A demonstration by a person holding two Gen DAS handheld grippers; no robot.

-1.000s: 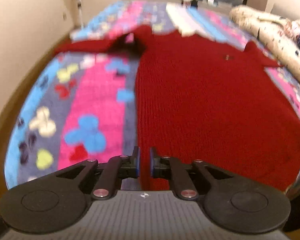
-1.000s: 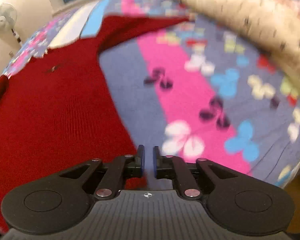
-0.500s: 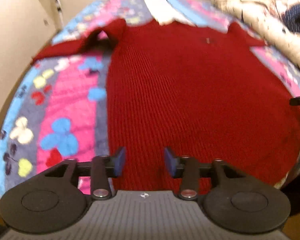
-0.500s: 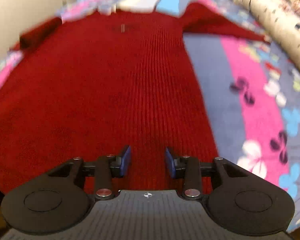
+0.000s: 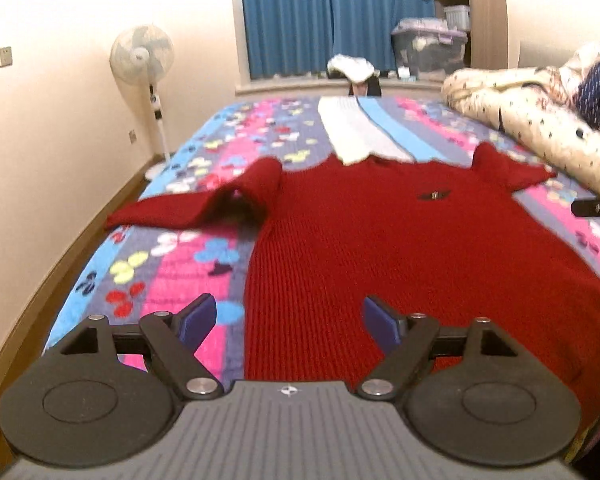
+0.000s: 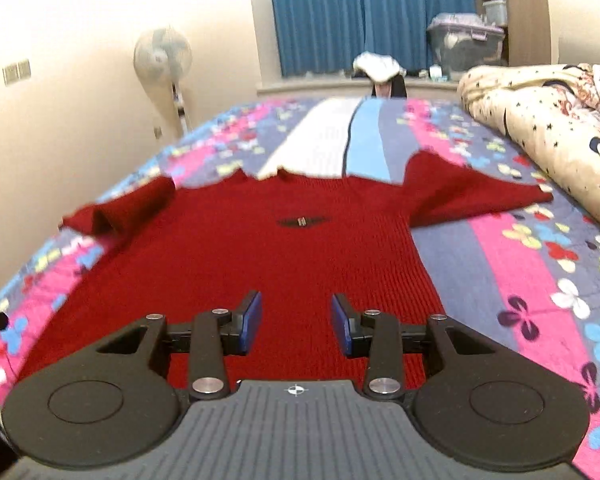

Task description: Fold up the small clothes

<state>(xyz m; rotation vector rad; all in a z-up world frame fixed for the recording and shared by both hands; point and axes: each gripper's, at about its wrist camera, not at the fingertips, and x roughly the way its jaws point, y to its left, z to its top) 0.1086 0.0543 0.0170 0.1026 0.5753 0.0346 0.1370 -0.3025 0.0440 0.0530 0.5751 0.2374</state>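
A red sweater is spread flat on the patterned bedspread ahead of both tongs; the left gripper is seen opening wide, nothing between its jaws; the right gripper is held partly spread, empty; a fan and blue curtains are seen beyond.

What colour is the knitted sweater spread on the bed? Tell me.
Deep red ribbed knitted sweater, with a small dark chest emblem; clearest in the right wrist view.

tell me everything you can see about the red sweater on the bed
The red sweater is a ribbed knit with a small dark emblem on the chest. It lies spread flat, not yet folded, on the colourful patterned bedspread, neckline toward the far end, where it overlaps a white and blue garment. One sleeve, on the fan side, is bunched and partly doubled over; the other stretches flat toward the rolled cream quilt. Its hem lies nearest both cameras. Nothing grips it.
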